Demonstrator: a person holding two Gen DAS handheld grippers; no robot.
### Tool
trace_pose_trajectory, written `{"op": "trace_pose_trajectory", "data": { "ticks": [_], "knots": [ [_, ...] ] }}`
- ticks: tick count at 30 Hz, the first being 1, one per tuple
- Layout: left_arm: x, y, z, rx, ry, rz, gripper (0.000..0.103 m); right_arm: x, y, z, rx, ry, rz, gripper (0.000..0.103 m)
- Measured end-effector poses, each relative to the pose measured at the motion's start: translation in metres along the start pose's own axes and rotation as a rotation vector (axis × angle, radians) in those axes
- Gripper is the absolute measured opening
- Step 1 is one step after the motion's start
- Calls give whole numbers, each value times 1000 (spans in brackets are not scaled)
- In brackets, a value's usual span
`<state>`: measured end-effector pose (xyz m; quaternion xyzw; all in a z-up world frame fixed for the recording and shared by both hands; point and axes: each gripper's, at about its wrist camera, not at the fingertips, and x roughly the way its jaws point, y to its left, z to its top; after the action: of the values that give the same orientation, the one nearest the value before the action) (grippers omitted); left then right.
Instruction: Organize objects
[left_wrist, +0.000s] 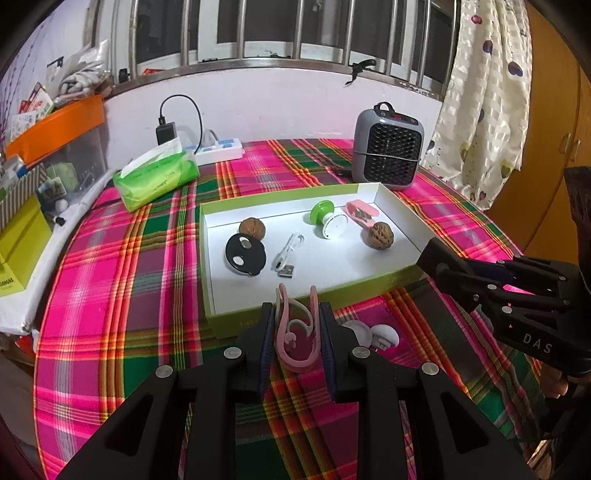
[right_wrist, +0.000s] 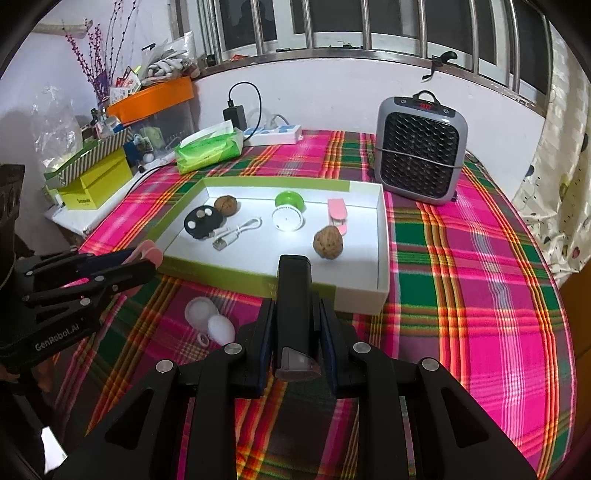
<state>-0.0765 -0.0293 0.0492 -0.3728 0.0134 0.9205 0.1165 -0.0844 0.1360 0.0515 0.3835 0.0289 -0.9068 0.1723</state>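
A shallow white box with green sides (left_wrist: 399, 212) (right_wrist: 382, 236) lies on the plaid tablecloth. In it are two walnuts (left_wrist: 377, 235) (right_wrist: 328, 242), a black disc (left_wrist: 245, 254) (right_wrist: 203, 221), a white USB cable (left_wrist: 286, 256) (right_wrist: 236, 232), a green and white knob (left_wrist: 327, 218) (right_wrist: 289, 210) and a pink clip (left_wrist: 362, 211) (right_wrist: 338, 214). My left gripper (left_wrist: 297, 314) (right_wrist: 147, 258) is shut on pink ear hooks (left_wrist: 295, 332), held above the box's near edge. My right gripper (right_wrist: 295, 306) (left_wrist: 430, 254) is shut on a black rectangular device (right_wrist: 293, 295), near the box's front right corner.
A white open round case (right_wrist: 210, 319) (left_wrist: 369, 332) lies on the cloth in front of the box. A grey heater (left_wrist: 388, 146) (right_wrist: 421, 146) stands behind the box. A green tissue pack (left_wrist: 157, 173) (right_wrist: 208, 147), a power strip (right_wrist: 275, 133) and stacked boxes (right_wrist: 96, 177) are at the back left.
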Motion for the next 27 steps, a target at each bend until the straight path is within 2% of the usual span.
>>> {"op": "trace_pose_trajectory", "data": {
  "ticks": [14,27],
  "knots": [
    [15,9,12,-24,7,1,21,20,5,37,-36,-1,61,24],
    [38,18,22,-48,24,-2,21,63,14,74,-65,42,122,24]
  ]
}}
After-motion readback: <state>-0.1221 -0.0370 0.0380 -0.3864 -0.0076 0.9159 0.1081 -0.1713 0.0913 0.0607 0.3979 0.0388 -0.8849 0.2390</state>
